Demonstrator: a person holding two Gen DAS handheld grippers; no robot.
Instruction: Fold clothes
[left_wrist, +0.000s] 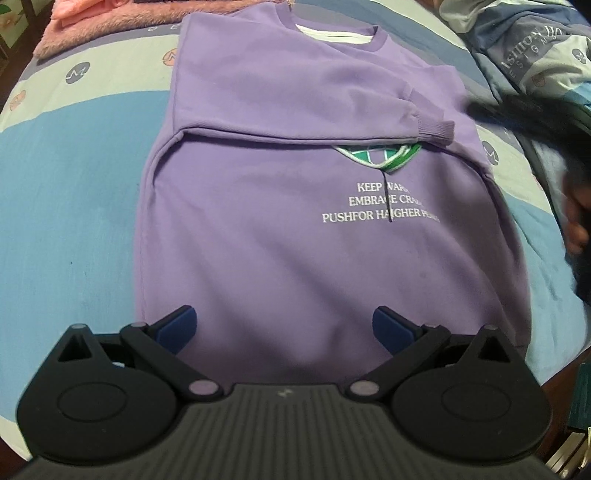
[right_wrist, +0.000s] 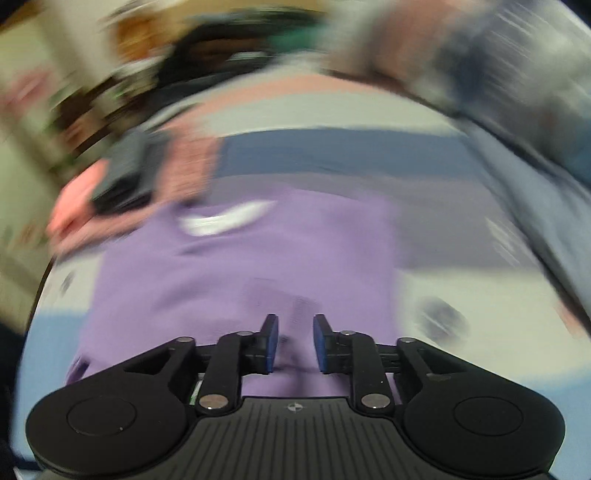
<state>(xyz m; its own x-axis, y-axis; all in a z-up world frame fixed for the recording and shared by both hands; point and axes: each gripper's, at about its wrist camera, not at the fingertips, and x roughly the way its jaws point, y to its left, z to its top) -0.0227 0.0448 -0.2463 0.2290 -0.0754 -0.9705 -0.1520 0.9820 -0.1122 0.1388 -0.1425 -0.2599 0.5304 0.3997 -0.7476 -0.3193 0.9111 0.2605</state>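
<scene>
A purple sweatshirt (left_wrist: 295, 258) lies flat on the bed, collar at the far end, white lettering on its chest. One sleeve is folded across the body, its cuff (left_wrist: 436, 129) at the right. My left gripper (left_wrist: 284, 328) hovers over the near hem, jaws wide open with nothing between them. In the heavily blurred right wrist view, my right gripper (right_wrist: 295, 343) hangs over the sweatshirt (right_wrist: 240, 277). A narrow gap shows between its blue pads (right_wrist: 271, 343) and no cloth is pinched there. A hand (left_wrist: 576, 229) with a dark blurred shape shows at the right edge.
The bed sheet (left_wrist: 74, 184) has blue and pale green stripes. A pink fluffy blanket (left_wrist: 110, 22) lies beyond the collar at the far left. A bundled blue-grey quilt (left_wrist: 535, 55) sits at the far right. The bed's edge is close behind my left gripper.
</scene>
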